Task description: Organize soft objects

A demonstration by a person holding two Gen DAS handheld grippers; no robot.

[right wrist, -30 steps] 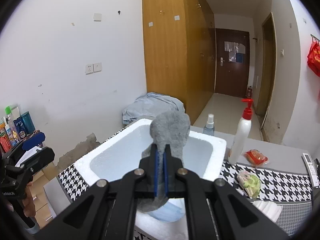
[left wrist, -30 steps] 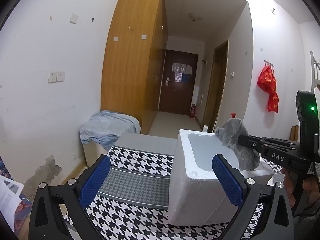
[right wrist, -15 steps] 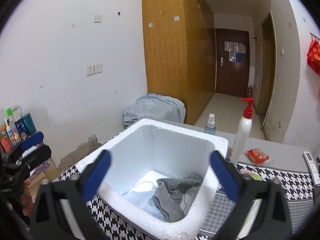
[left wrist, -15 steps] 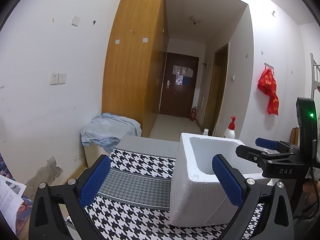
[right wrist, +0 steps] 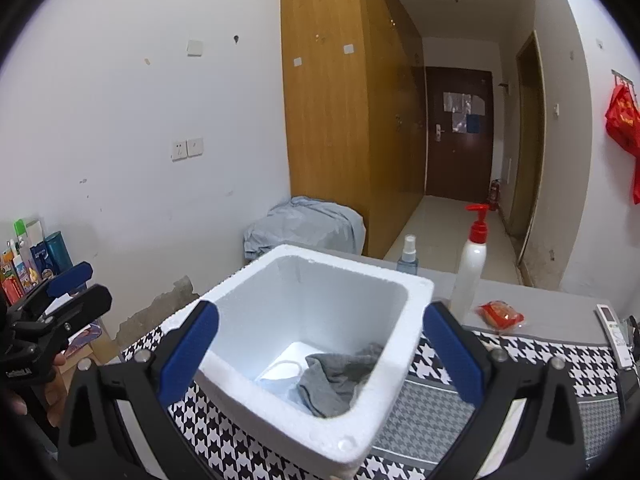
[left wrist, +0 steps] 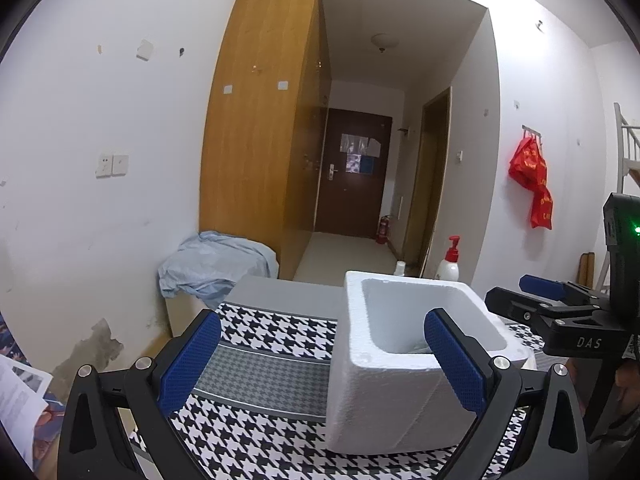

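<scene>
- Right claw spread wide, empty, over the foam box.
- Grey cloth lies inside, seemingly atop a face mask.
- Left claw spread, empty.

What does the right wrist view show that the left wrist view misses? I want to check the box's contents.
Only the right wrist view shows the grey cloth and a blue mask lying inside, plus a red packet. Only the left wrist view shows the box's outer side wall. Both share the foam box, the pump bottle and open claws.
</scene>
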